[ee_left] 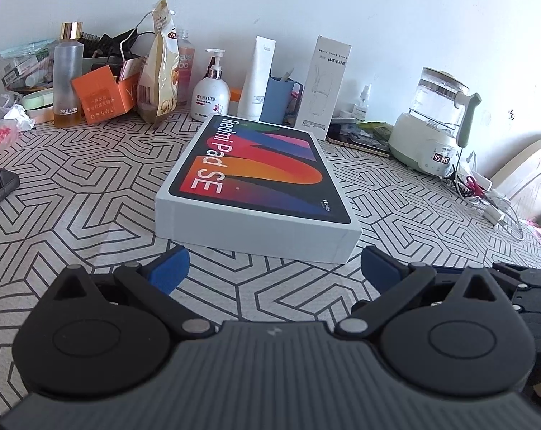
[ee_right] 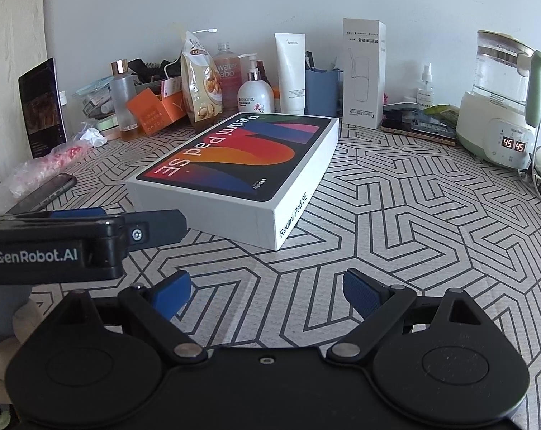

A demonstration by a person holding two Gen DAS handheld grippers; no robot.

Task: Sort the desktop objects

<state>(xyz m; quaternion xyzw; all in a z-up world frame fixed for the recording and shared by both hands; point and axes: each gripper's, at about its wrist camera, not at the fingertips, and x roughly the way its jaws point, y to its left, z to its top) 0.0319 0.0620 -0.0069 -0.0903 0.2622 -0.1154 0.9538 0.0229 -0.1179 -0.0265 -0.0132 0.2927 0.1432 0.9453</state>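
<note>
A flat white Redmi Pad SE box (ee_left: pixel 256 182) with a colourful lid lies in the middle of the patterned table (ee_left: pixel 91 186); it also shows in the right wrist view (ee_right: pixel 241 172). My left gripper (ee_left: pixel 274 268) is open and empty, just short of the box's near edge. My right gripper (ee_right: pixel 266 292) is open and empty, a little back from the box's near corner. The left gripper's body (ee_right: pixel 73 243) shows at the left of the right wrist view.
Along the wall stand a clear bottle (ee_left: pixel 67 75), an orange carton (ee_left: pixel 103 96), a snack bag (ee_left: pixel 161 68), a pump bottle (ee_left: pixel 211 95), a white tube (ee_left: pixel 256 75), a blue cup (ee_left: pixel 281 100), a tall white box (ee_left: pixel 322 86) and a kettle (ee_left: pixel 435 122). A phone (ee_right: pixel 44 193) lies at left.
</note>
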